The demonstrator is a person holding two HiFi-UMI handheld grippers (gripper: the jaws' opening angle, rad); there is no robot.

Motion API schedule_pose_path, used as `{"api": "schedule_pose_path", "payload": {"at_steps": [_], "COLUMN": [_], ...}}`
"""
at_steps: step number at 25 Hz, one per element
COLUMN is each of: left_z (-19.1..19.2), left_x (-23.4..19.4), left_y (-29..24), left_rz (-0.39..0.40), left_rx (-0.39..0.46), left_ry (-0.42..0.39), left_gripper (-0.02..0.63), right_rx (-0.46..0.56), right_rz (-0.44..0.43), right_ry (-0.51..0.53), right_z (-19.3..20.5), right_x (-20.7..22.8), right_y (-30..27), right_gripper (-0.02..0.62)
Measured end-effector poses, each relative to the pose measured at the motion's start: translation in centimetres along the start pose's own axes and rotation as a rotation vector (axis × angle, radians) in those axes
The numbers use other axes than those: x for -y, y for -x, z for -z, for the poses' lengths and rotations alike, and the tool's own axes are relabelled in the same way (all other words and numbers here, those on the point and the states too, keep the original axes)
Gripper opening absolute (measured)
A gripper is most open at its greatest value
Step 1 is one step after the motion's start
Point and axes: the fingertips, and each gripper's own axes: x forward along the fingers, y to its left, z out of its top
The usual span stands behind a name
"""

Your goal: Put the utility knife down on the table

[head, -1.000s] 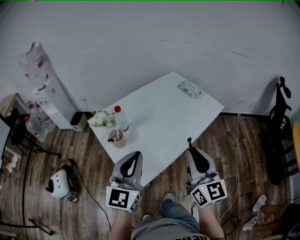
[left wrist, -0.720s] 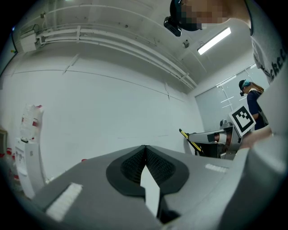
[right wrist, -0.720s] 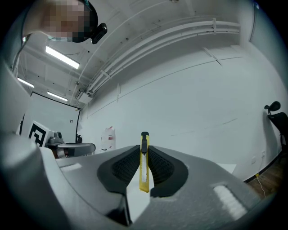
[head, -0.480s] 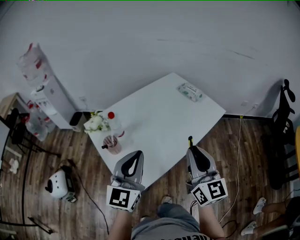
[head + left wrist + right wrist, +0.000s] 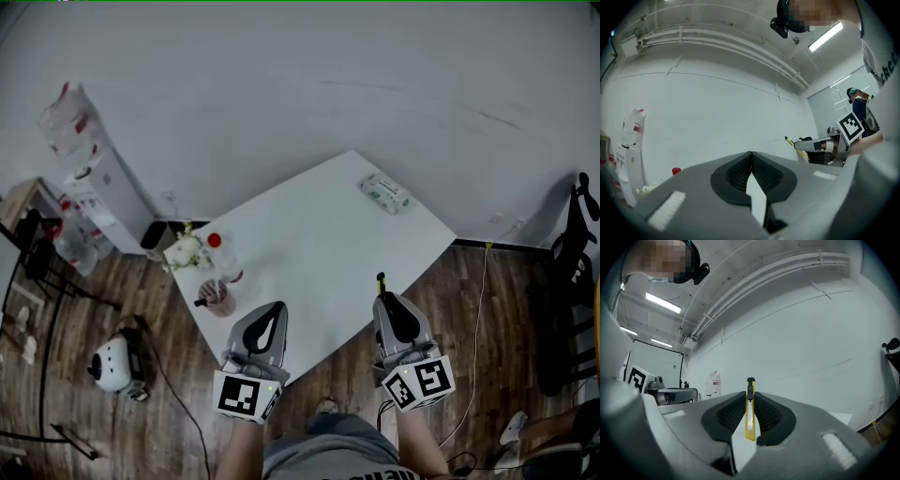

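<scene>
Yellow for the utility knife (image 5: 749, 414), with a black slider near its far tip. Grey shells on the right tongs (image 5: 383, 301) and the left tongs (image 5: 275, 308), black ribbed pads (image 5: 729, 414), black-and-white square markers on the cubes (image 5: 246, 396). White worktop (image 5: 319, 234) (plain, no pattern). Dark brown wood-plank floor (image 5: 487, 309). Pale grey wall (image 5: 281, 84). Red cap on the bottle (image 5: 216, 247) at the worktop's left corner; white-and-green pack (image 5: 385, 193) at its far right.
</scene>
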Motion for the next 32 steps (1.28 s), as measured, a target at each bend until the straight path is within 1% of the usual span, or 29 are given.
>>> {"api": "schedule_pose_path", "payload": {"at_steps": [12, 19, 23, 28, 32], "left_z": [0.8, 1.1, 1.3, 1.6, 2.3], "left_x": [0.3, 0.5, 0.7, 0.6, 0.4], "left_y": [-3.0, -3.8, -4.0, -4.1, -3.7], "left_rz": [-0.053, -0.062, -0.063, -0.069, -0.079], "left_rx": [-0.022, -0.050, -0.054, -0.059, -0.091], "left_ry": [-0.009, -0.014, -0.021, -0.010, -0.010], "left_gripper": [0.011, 0.011, 0.011, 0.011, 0.011], "right_rx": [-0.068, -0.131, -0.181, -0.237, -0.284], "right_rz": [-0.063, -0.079, -0.079, -0.078, -0.080], "right_ry": [-0.025, -0.061, -0.078, -0.094, -0.099], "right_z": [2.3, 5.0, 7.0, 9.2, 10.9], "right_x": [3.2, 4.2, 4.6, 4.9, 5.0], "right_y": [-3.3, -4.3, -4.7, -5.2, -5.5], "right_gripper": [0.055, 0.055, 0.055, 0.055, 0.055]}}
